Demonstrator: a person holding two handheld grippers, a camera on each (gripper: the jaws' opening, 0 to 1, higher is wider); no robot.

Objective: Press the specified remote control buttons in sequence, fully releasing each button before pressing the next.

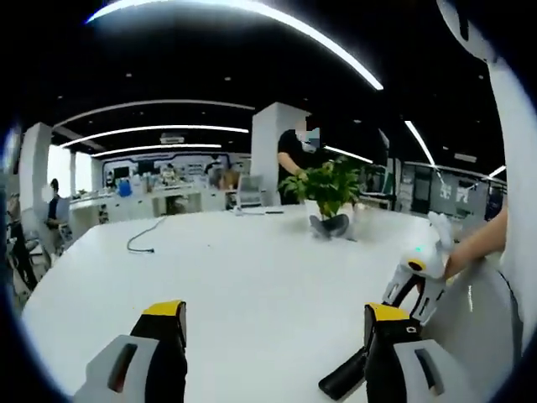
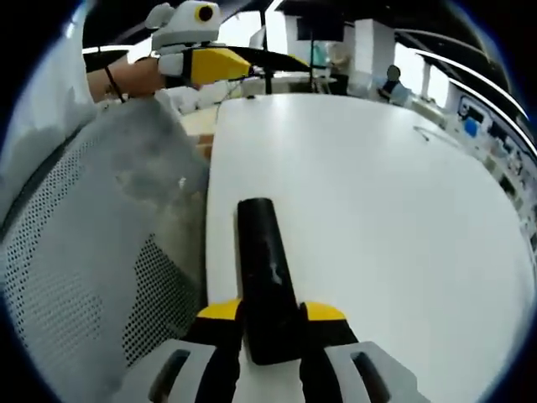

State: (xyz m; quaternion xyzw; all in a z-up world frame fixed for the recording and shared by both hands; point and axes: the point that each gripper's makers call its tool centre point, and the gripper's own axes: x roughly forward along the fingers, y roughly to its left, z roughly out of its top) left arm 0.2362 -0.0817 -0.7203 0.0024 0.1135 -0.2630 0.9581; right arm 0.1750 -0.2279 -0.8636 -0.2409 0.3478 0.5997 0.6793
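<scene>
In the left gripper view, the left gripper [image 1: 273, 336] hovered low over the white worktop [image 1: 252, 269], its two yellow-tipped fingers [image 1: 164, 323] rising at about 7 and 5 o'clock, spread wide apart with nothing between them. A thin dark cable [image 1: 144, 235] lay on the worktop toward 10 o'clock. A potted plant [image 1: 329, 197] stood far off near 1 o'clock, with a person in dark clothes behind it. At 5 o'clock the black remote control [image 1: 344, 378] showed beside the right-hand finger, its end partly hidden. At 3 o'clock the right gripper [image 1: 419, 281] came in, held by a bare hand [image 1: 474, 252].

In the right gripper view, a grey mesh chair back [image 2: 92, 243] lay at 9 o'clock, off the worktop's edge. At 11 o'clock the left gripper [image 2: 205, 59] pointed across, a wrist behind it. At 6 o'clock the right gripper's [image 2: 270, 315] fingers [image 2: 220, 312] pinched the near end of the remote control [image 2: 264, 269], which pointed toward 12 o'clock just above the worktop [image 2: 377, 210].
</scene>
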